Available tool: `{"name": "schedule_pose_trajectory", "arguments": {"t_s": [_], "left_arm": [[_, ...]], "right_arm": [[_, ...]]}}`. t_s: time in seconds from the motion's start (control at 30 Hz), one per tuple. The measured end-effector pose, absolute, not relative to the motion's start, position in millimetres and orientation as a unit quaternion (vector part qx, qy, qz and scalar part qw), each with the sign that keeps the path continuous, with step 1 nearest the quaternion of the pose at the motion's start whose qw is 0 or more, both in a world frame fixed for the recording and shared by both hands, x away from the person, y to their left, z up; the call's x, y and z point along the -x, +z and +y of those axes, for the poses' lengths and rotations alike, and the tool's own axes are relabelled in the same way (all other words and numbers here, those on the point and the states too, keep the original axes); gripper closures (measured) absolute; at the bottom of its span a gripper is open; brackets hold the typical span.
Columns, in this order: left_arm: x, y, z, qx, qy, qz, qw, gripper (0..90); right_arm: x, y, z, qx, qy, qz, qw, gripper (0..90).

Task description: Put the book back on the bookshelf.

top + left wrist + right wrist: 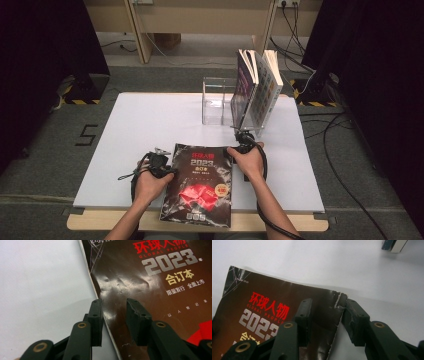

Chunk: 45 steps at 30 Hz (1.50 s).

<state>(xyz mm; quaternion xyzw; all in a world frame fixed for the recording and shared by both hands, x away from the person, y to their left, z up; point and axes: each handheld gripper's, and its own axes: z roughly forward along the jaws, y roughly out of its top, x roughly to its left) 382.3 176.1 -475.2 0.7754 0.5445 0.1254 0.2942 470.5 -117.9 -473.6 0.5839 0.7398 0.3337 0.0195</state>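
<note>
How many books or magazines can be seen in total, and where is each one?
3, as far as I can tell. One dark magazine lies flat at the near table edge, between both grippers. Two books stand leaning in the clear rack; more may be hidden behind them.

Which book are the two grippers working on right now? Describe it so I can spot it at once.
On the white table, look at the near edge, in front of the clear rack of upright books. The magazine lies flat there between the left gripper and right gripper. It is the only one lying down, dark and glossy, with red characters, "2023" and a red shape on its cover.
</note>
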Motion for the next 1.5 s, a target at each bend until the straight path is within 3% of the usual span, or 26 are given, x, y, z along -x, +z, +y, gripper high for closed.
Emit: {"name": "schedule_pose_trajectory", "arguments": {"t_s": [0.2, 0.47, 0.7, 1.5], "left_arm": [[-382, -475, 177, -0.775, 0.124, 0.545, 0.295, 66.1], [-381, -475, 178, -0.777, 0.121, 0.543, 0.295, 66.0], [-383, -474, 184, -0.775, 0.107, 0.541, 0.310, 64.2], [-380, -456, 194, -0.749, 0.139, 0.551, 0.342, 51.3]], "right_arm": [[-471, -473, -119, -0.577, 0.334, 0.746, 0.011, 66.7], [-470, -460, -120, -0.558, 0.370, 0.742, -0.020, 85.5], [-469, -455, -125, -0.558, 0.398, 0.727, -0.047, 87.3], [-456, -414, -129, -0.530, 0.477, 0.701, 0.016, 87.6]]}}
